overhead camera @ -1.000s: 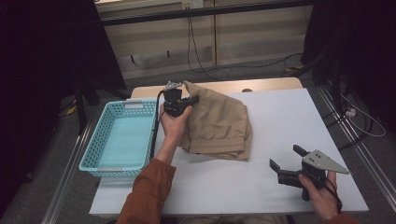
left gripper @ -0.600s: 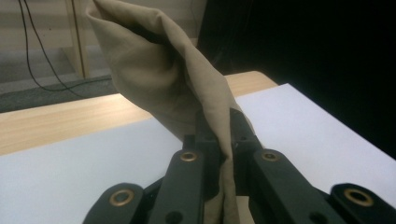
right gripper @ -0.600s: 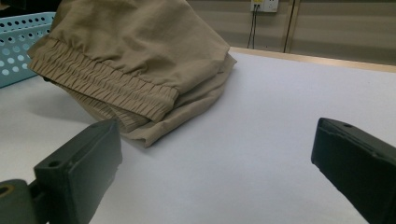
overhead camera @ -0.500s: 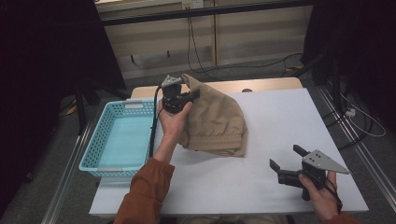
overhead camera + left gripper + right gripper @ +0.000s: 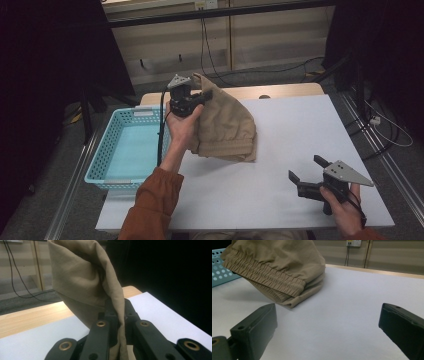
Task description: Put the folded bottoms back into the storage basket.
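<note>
A tan folded garment point(image 5: 225, 127) with an elastic waistband hangs partly lifted above the white table point(image 5: 300, 130). My left gripper point(image 5: 202, 96) is shut on its upper edge, held up by a hand in an orange sleeve. In the left gripper view the cloth point(image 5: 85, 282) rises from between the closed jaws of my left gripper point(image 5: 119, 315). The garment's lower edge point(image 5: 274, 272) still touches the table. My right gripper point(image 5: 305, 169) rests at the front right of the table, open with nothing between its jaws, which stand far apart in the right gripper view point(image 5: 327, 322).
A light blue plastic basket point(image 5: 131, 150) sits at the table's left edge, next to the lifted garment. A wooden strip point(image 5: 280, 91) borders the far edge of the table. Cables point(image 5: 380, 125) lie on the floor to the right.
My left gripper has risen and shifted slightly left, pulling the garment's top edge up so the cloth hangs. The right gripper has not moved.
</note>
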A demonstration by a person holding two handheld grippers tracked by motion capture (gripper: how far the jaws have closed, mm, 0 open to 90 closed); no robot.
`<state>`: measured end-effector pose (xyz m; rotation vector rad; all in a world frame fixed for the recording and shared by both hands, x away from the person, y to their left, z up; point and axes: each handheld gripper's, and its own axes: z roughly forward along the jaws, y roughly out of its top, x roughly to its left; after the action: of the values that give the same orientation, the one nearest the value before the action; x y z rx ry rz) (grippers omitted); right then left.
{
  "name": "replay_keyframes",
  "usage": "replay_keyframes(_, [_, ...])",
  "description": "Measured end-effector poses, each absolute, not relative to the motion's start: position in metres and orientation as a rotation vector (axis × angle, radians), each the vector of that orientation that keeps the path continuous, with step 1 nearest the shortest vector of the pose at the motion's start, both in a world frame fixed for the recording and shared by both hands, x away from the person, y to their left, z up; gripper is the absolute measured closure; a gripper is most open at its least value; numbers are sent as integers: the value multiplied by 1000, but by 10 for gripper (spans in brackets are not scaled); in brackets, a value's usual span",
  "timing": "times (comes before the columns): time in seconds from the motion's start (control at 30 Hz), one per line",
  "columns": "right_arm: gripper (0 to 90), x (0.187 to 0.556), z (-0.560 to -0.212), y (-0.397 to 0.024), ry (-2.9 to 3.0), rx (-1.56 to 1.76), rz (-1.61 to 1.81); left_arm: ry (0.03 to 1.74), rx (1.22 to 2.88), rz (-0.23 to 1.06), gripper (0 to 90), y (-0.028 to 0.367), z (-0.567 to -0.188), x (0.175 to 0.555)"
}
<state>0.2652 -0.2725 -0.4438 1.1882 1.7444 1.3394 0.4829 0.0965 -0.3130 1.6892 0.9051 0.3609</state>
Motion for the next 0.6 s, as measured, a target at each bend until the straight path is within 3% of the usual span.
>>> replay_keyframes(0.6, [18, 266, -444, -272, 1744, 1192, 1342, 847, 1652, 366, 864, 102, -285, 472])
